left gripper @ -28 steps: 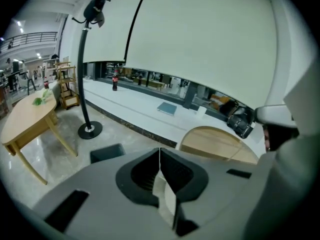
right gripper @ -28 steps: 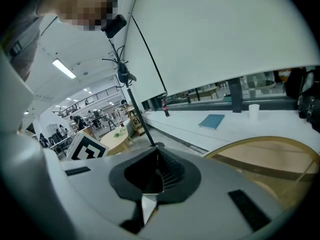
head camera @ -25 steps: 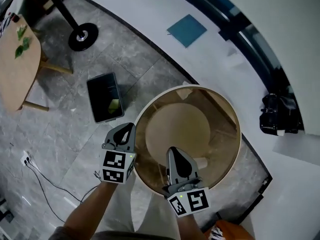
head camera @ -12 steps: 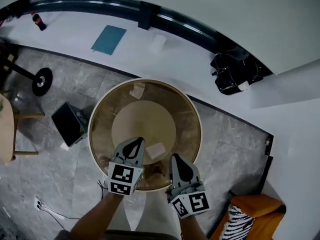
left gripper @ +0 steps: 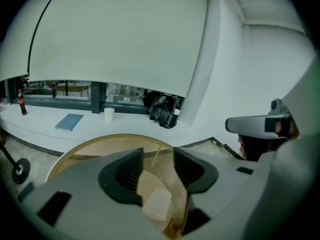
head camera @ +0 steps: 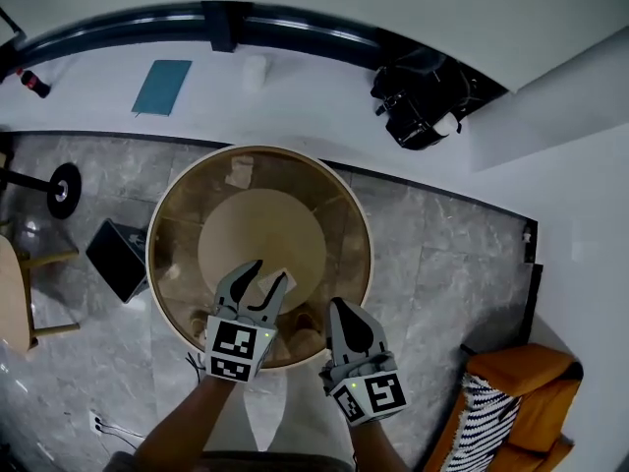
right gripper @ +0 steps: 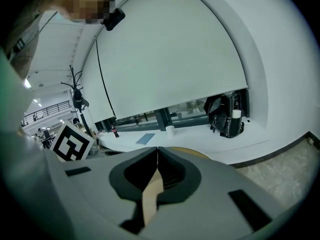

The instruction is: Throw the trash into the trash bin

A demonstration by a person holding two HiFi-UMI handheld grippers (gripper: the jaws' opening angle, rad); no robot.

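Note:
A wide round tub-like table with an amber see-through wall stands in the middle of the floor. A white crumpled piece of trash lies on its inner floor, and a second white scrap lies at the far side. My left gripper hovers over the near piece; its jaws have just been opening and now stand apart. In the left gripper view the piece shows below the left gripper, untouched. My right gripper is shut and empty beside it, and shows shut in its own view. A small black bin stands on the floor to the left.
A white ledge runs along the back with a black bag, a blue book, a white cup and a bottle. An orange chair stands at the lower right. A stand's round base is at the left.
Both grippers have moved from beside the black bin to over the near part of the round tub. The left jaws, shut before, now stand open. The right jaws stayed shut.

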